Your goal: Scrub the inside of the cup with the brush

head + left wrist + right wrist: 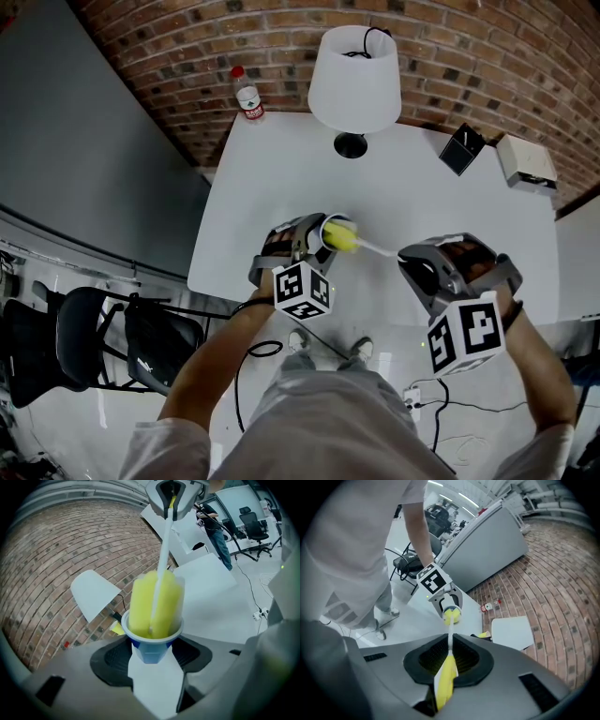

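Both my forearms reach forward over the white table point(422, 192). My left gripper point(312, 241) clamps wide round the blue cup point(151, 650), mouth turned toward my right gripper point(418, 263). That one pinches the brush point(448, 670) handle, its yellow sponge in the cup. The sponge's lower end is hidden inside.

White table point(281, 187), rectangular, set against a brick wall.
- Lamp point(354, 80): white shade, black round base, standing at the far edge, near the middle.
- Bottle point(248, 94): clear, red cap and label, upright at the far left corner.
- Black box point(461, 148): far right.
- White box point(525, 161): just beside the black one, at the far right corner.
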### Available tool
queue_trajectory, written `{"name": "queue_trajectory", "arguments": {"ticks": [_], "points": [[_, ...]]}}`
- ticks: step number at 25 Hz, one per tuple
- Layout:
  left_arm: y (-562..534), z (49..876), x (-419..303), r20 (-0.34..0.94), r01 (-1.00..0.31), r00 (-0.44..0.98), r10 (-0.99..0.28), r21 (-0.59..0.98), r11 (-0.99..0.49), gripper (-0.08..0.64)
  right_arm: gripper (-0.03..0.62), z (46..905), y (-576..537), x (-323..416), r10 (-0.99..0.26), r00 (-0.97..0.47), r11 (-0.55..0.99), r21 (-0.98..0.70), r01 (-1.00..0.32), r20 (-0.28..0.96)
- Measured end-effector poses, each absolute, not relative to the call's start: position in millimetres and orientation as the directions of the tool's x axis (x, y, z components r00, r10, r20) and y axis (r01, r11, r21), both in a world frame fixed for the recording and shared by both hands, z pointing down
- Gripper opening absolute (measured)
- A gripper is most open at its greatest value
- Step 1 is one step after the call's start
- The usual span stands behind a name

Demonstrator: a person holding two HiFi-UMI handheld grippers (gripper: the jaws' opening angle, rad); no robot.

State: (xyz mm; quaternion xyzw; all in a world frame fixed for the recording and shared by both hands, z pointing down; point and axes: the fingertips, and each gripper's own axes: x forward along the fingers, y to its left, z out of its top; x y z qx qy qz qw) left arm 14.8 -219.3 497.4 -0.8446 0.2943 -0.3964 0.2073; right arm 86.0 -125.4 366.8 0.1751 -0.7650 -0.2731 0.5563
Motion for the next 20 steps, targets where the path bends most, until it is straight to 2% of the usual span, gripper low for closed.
{"name": "queue_trajectory", "arguments": {"ticks": [11,16,20], "points": [[-221.1,493.8,16.5,0.529,-0.343,0.507,-0.681,-0.601,-0.722,0.276,0.026,372.3,-133.8,89.9,-0.483,-0.358,0.864,0.368,-0.344,0.799],[-222.2,493.5,16.4,0.524,-0.332,0.493,-0.694,-0.624,-0.708,0.276,0.026,378.7,-135.8,94.3,-0.4,-0.439,0.813,0.091,-0.575,0.805],[-222.6,494.5,13.6,0.525,-0.328,0.483,-0.701,-0.634,-0.701,0.276,0.026,383.9,-139.2,100.3,-0.333,-0.551,0.668,-0.221,-0.711,0.765]]}}
